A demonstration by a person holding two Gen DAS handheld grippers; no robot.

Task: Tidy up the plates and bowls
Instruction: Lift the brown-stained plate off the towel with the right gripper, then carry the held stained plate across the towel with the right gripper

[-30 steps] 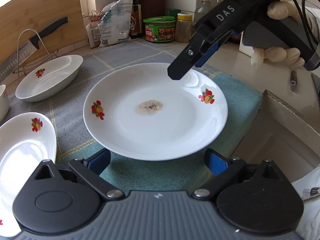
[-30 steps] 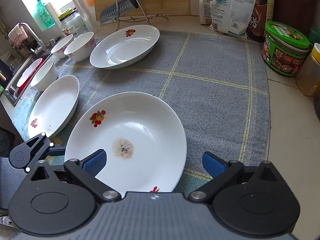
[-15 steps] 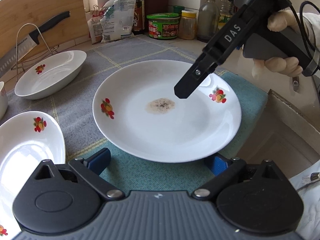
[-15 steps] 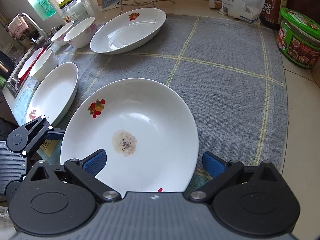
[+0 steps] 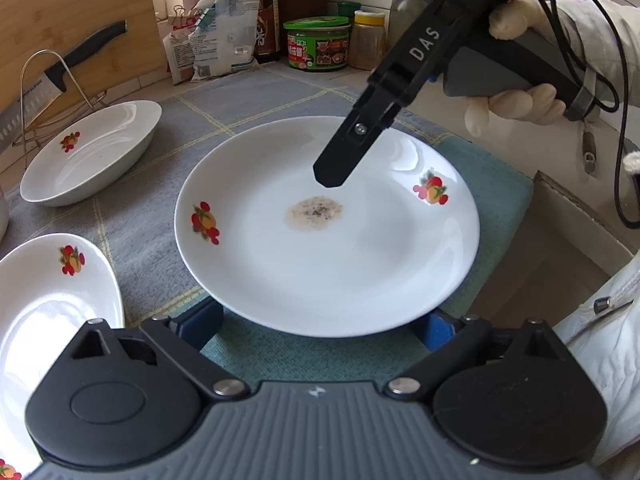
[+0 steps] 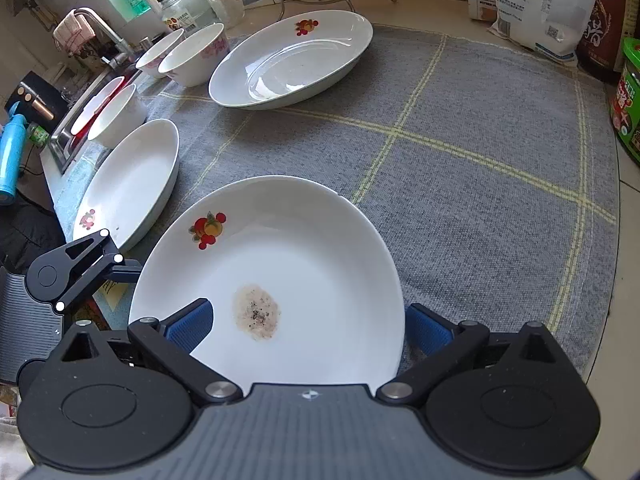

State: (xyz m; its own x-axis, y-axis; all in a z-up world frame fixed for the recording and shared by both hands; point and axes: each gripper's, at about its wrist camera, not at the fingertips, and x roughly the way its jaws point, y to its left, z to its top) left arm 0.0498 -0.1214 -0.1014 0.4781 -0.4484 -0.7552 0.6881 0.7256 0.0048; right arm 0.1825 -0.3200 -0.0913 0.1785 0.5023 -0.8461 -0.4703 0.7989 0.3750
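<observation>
Since a second ago both grippers have closed in on the soiled plate (image 5: 326,226): the right gripper (image 5: 332,176) has come down from over its far rim to hang above the middle, close over the speckled stain (image 5: 314,214), and the left gripper (image 5: 320,328) has slid up until the near rim sits between its blue pads (image 5: 202,320).

Both sets of tongs stand wide apart and grip nothing. In the right wrist view the plate's near rim passes between the right pads too; whether any pad touches the china cannot be told.

The plate lies flat at the near right corner of the bench, half on the green cloth (image 5: 494,184) and half on the grey mat (image 6: 500,152).

It looks like glazed china: stiff, fairly heavy, slick and easily chipped. The likely best hold is a pinch across the raised rim, one pad above and one below, kept level and clear of the greasy centre; a grip from each side would probably steady it.

Counted, there are three plates with fruit prints: this one, a second plate (image 6: 128,180) at the near left edge, and a third plate (image 6: 292,62) toward the far edge. Three bowls (image 6: 194,54) stand at the far left by the sink (image 6: 68,148).
</observation>
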